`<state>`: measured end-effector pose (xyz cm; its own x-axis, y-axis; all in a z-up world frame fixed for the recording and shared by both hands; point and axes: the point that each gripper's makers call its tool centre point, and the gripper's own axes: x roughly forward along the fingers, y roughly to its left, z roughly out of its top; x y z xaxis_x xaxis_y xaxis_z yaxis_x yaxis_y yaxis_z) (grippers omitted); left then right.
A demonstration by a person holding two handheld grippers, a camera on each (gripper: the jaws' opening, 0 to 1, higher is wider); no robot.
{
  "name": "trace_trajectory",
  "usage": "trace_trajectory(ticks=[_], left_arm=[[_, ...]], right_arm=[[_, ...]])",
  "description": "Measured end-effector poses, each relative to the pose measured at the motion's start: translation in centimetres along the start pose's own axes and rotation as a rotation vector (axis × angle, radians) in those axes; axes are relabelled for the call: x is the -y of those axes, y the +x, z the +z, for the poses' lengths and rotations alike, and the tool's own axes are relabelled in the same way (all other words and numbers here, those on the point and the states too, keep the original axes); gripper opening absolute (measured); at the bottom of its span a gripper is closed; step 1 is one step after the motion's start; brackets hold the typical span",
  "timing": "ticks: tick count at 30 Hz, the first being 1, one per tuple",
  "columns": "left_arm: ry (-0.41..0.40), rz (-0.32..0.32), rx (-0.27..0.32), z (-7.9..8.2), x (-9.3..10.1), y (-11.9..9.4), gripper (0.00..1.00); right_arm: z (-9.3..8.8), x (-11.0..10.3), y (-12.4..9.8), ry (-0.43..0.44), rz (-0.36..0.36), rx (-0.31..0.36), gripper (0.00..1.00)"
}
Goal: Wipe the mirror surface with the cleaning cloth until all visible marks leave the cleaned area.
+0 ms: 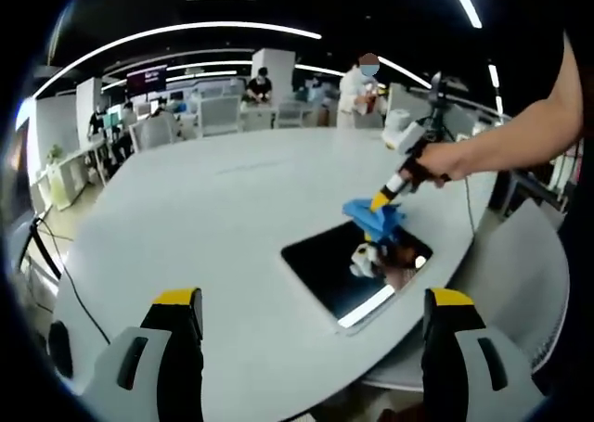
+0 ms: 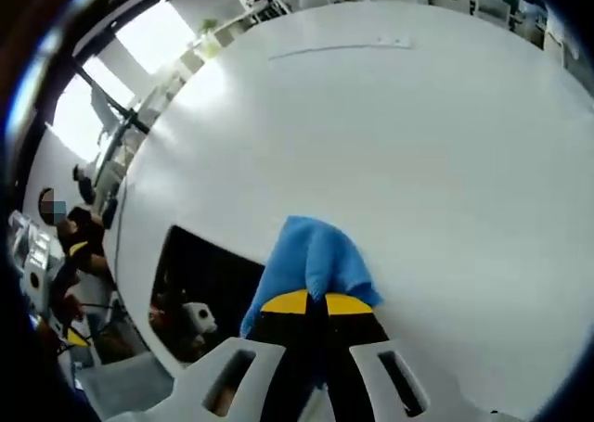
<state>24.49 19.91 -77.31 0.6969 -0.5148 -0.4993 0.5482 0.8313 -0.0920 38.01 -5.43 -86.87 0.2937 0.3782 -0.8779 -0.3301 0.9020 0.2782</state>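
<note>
Mirror (image 1: 357,269) wiping under way, finish unclear.
Lying flat near the table (image 1: 223,209) edge; right gripper (image 2: 317,303) clamps blue cloth (image 2: 316,255) at its far rim; left gripper (image 1: 311,309) hangs wide, empty.

The table (image 1: 213,218) is showing a plain pale grey-white, unpatterned, going brighter white in the right gripper view. The mirror (image 1: 325,264) is reading dark, nearly black, with a thin white edge glowing along one side and small white and brown reflections sitting in it. The cleaning cloth (image 2: 316,260) is showing bright blue, a solid colour with no print. The left gripper (image 1: 311,325) is wearing light grey bodies, black jaws and yellow tips. The right gripper (image 2: 316,303) is showing the same black jaws with yellow tips over white housings.
</note>
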Motion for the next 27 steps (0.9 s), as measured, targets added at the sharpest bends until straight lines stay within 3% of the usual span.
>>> trace_trajectory(ticks=[10,14,27], left_arm=[[0.000,0.025,0.006,-0.1,-0.4,-0.6,0.99],[-0.002,0.028,0.004,0.0,-0.4,-0.7,0.99],[-0.001,0.023,0.009,0.1,-0.7,-0.8,0.99]], right_arm=[[0.0,-0.1,-0.1,-0.055,-0.005,0.005,0.00],[0.0,0.2,-0.3,-0.010,0.012,0.012,0.00],[-1.0,1.9,-3.2,-0.033,0.037,0.006,0.00]])
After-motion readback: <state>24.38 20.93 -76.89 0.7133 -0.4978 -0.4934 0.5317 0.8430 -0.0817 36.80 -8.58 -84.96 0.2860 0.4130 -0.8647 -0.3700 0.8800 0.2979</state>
